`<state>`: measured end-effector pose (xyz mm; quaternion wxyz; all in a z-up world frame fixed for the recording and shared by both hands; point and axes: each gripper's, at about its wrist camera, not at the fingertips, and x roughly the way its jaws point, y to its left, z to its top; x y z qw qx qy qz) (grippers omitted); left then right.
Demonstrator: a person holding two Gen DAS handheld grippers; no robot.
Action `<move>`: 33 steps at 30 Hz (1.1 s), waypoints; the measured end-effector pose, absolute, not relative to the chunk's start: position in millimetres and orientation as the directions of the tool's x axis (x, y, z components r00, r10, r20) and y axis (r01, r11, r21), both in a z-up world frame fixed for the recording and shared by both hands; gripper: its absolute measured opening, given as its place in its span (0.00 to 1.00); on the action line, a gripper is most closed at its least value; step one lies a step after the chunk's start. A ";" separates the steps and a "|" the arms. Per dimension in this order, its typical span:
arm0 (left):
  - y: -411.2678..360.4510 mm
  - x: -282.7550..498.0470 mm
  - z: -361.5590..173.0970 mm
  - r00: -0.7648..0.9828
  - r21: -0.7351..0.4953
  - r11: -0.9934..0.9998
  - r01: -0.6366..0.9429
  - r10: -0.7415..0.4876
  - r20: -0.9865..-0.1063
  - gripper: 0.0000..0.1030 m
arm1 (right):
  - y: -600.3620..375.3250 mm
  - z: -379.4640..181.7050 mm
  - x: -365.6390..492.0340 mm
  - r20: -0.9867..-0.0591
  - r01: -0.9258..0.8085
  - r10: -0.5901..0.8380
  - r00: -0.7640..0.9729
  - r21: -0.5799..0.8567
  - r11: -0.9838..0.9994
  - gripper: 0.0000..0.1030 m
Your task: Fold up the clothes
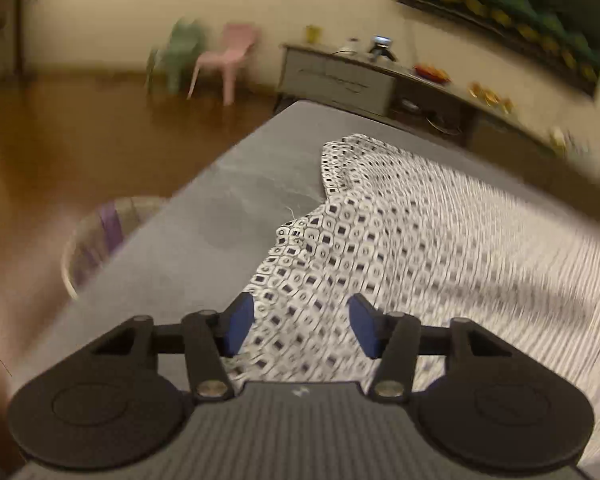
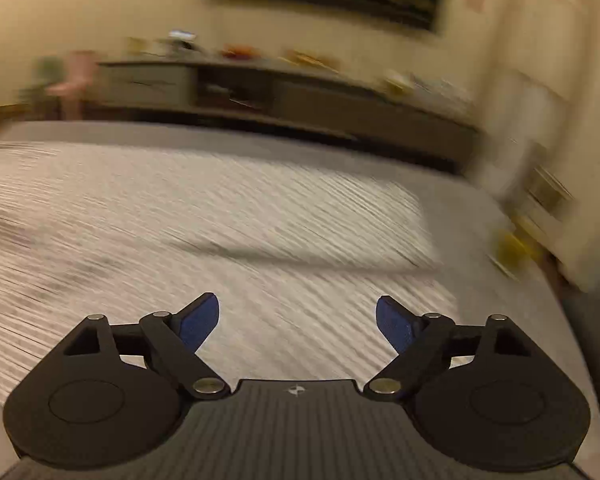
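Patterned garment (image 1: 400, 232): white cloth with small dark squares, spread flat on the grey table (image 1: 228, 216), lying directly ahead of and beneath both tongs, its wavy left edge running just ahead of our left gripper (image 1: 298, 326). We hold the left gripper with jaws parted and nothing between the blue pads (image 1: 238, 326), the cloth's near edge showing through the gap, placed so, we judge, for a pinch on that edge. Our right gripper (image 2: 298, 322) likewise stands wide open and empty over the cloth's blurred right portion, near its right border, presumably to take a matching hold.
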<state>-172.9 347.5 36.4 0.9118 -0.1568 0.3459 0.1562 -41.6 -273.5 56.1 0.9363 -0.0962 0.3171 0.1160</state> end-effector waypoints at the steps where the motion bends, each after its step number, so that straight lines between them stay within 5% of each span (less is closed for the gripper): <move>1: 341.6 -169.8 39.9 0.732 -0.179 0.914 -0.364 0.162 -0.662 0.50 | -242.5 70.7 -37.9 -0.596 -0.356 0.234 0.768 -0.092 0.930 0.87; 5: 316.3 -154.4 33.4 0.722 -0.093 0.958 -0.272 0.139 -0.678 0.50 | -84.4 109.3 0.6 -0.559 -0.674 0.532 0.635 -0.065 0.736 0.93; 8: 296.7 -148.2 15.5 0.693 0.044 0.979 -0.198 0.171 -0.701 0.50 | 39.3 117.4 37.3 -0.575 -0.793 0.609 0.546 -0.120 0.597 0.95; 15: 293.8 -162.1 -7.5 0.681 0.158 0.986 -0.059 0.155 -0.715 0.50 | 258.2 68.4 146.9 -0.688 -0.864 0.551 0.472 -0.238 0.443 0.98; 24: 300.5 -162.9 -25.7 0.678 0.162 0.984 0.077 0.068 -0.732 0.51 | 366.3 -4.6 220.9 -0.828 -0.941 0.461 0.320 -0.221 0.257 0.97; 25: 304.2 -162.9 -28.4 0.674 0.150 0.985 0.082 0.056 -0.736 0.52 | 370.8 -8.6 227.7 -0.846 -0.954 0.457 0.275 -0.180 0.240 0.90; 27: 311.4 -162.1 -30.4 0.673 0.112 0.990 0.086 0.025 -0.740 0.53 | 368.6 -0.8 233.4 -0.856 -0.975 0.499 0.132 -0.022 0.221 0.46; 28: 313.7 -162.0 -30.5 0.671 0.096 0.992 0.087 0.013 -0.741 0.53 | 367.9 7.4 231.7 -0.846 -0.977 0.515 0.140 -0.035 0.208 0.00; 31: 316.8 -163.0 -28.6 0.668 0.076 0.994 0.084 0.000 -0.744 0.53 | 364.8 33.3 227.3 -0.806 -0.980 0.567 0.170 -0.081 0.179 0.00; 33: 317.4 -164.3 -26.5 0.667 0.073 0.994 0.080 0.001 -0.745 0.53 | 351.7 66.2 237.0 -0.696 -0.949 0.658 0.287 -0.112 0.295 0.00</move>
